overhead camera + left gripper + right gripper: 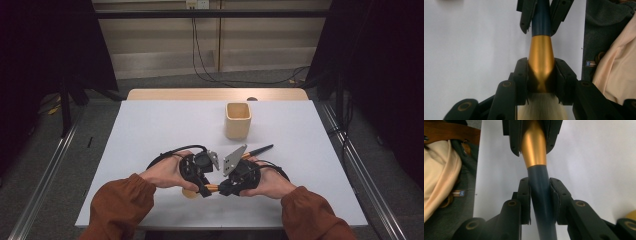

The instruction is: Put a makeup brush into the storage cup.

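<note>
A brush (212, 188) with a gold ferrule, a dark blue handle and cream bristles is held level between both grippers, just above the white table (150, 130) near its front edge. My left gripper (205, 191) is shut on the gold ferrule (541, 52), and the bristles (541, 110) spread out below its pads. My right gripper (222, 190) is shut on the dark handle (541, 195), just past where the ferrule (534, 150) ends. The two grippers face each other tip to tip. The right gripper (541, 17) shows at the top of the left gripper view, and the left gripper (532, 137) at the top of the right gripper view.
A pale wooden cup (237, 120) stands upright at the middle back of the table. A second dark-handled brush (260, 149) lies on the table behind my right hand. The person's grey and peach clothing (614, 62) is close behind the table's front edge.
</note>
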Available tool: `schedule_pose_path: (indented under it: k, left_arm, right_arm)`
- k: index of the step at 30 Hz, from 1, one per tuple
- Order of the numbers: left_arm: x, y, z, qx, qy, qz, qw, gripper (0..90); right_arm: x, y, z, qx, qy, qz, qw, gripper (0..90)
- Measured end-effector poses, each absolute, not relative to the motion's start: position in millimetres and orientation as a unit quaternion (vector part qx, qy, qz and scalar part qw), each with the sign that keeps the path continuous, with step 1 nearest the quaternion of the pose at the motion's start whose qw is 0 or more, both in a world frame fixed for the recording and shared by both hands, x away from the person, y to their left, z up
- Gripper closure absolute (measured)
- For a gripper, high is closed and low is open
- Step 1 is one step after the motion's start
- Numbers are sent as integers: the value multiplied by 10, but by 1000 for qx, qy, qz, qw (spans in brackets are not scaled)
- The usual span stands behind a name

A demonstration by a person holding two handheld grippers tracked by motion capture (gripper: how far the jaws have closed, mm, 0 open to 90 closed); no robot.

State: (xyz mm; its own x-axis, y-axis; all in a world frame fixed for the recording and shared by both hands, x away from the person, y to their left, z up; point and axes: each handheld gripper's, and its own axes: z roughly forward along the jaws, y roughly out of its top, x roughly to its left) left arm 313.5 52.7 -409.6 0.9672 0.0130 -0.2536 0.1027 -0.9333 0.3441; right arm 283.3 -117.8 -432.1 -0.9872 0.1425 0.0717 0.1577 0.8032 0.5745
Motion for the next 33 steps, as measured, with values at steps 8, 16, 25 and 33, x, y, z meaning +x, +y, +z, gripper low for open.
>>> schedule_pose_path:
  k: [8,16,25,33]
  left_arm:
    - [3170,538,-4116,975,37,-118,186,641]
    - [3204,591,-4126,966,63,-114,221,428]
    - [3237,720,-4158,959,103,-88,250,229]
    - [3251,855,-4124,950,134,-62,276,91]
  right_arm:
    - [2850,-1174,-4336,-88,-948,-304,23,756]
    - [2855,-1200,-4341,-95,-950,-295,31,757]
    - [2890,-1261,-4325,-116,-947,-299,16,757]
    - [2909,-1361,-4287,-140,-942,-304,14,757]
